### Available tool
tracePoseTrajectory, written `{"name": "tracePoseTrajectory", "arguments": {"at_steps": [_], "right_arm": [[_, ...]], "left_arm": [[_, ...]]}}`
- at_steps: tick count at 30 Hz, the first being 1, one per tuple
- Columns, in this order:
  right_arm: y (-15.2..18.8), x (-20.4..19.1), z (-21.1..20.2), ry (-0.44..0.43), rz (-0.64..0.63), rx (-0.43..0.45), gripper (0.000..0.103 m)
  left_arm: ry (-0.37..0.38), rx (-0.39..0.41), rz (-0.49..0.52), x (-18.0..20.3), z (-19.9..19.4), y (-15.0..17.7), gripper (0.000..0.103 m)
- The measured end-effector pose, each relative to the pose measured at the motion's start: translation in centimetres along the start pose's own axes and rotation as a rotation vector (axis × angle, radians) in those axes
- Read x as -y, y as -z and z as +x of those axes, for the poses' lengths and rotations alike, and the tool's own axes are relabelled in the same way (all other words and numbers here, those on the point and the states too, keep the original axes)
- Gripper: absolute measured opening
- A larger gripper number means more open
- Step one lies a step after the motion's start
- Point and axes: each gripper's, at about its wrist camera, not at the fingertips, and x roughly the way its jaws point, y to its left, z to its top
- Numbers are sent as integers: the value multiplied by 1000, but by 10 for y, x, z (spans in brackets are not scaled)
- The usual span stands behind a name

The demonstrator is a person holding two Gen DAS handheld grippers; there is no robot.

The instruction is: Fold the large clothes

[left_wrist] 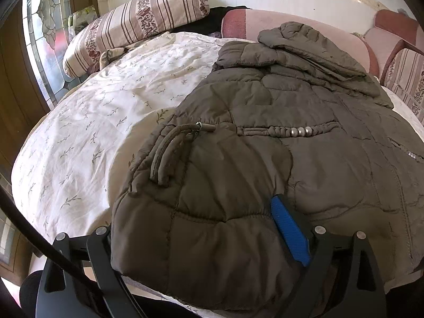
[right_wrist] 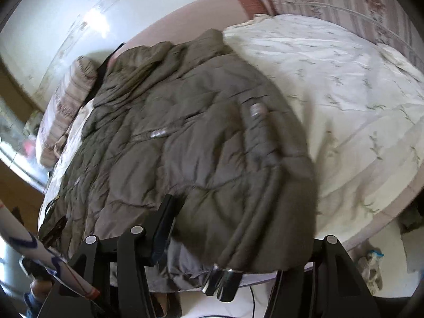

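A large olive-brown quilted jacket (left_wrist: 278, 137) lies spread on a bed, hood toward the far side. It also shows in the right wrist view (right_wrist: 185, 137). My left gripper (left_wrist: 206, 238) has the jacket's hem corner between its wide-apart jaws; the blue pad of the right finger (left_wrist: 288, 228) presses the fabric, and the left finger is hidden under the cloth. My right gripper (right_wrist: 238, 238) has the other hem corner between its jaws; its left finger (right_wrist: 161, 228) touches the fabric. The drawcord's metal ends (right_wrist: 222, 281) hang at the front.
The bed is covered by a white floral sheet (left_wrist: 87, 132). A striped pillow (left_wrist: 132, 23) lies at the far left, a pink headboard (left_wrist: 265, 21) behind. The bed's edge (right_wrist: 371, 228) drops to the floor at the right. A window (left_wrist: 45, 34) is on the left.
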Motion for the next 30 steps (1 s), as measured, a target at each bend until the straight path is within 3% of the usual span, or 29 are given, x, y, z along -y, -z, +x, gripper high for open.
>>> {"name": "tracePoseTrajectory", "arguments": {"at_steps": [7, 11, 16, 20, 24, 27, 30], "right_arm": [[-2, 13, 2, 11, 71, 1, 58], [-1, 8, -1, 9, 36, 13, 43], [0, 12, 3, 5, 49, 5, 43], [0, 14, 5, 5, 57, 5, 47], [1, 16, 6, -11, 70, 19, 49], [2, 17, 6, -22, 76, 24, 49], [0, 18, 4, -29, 78, 14, 46]], "left_arm": [[22, -13, -22, -7, 1, 2, 95], [49, 0, -46, -12, -5, 2, 86], [53, -14, -56, -12, -2, 6, 85], [88, -35, -102, -14, 6, 10, 92], [79, -38, -85, -12, 5, 11, 93], [92, -39, -70, -11, 2, 7, 80], [70, 10, -41, -7, -7, 5, 52]]}}
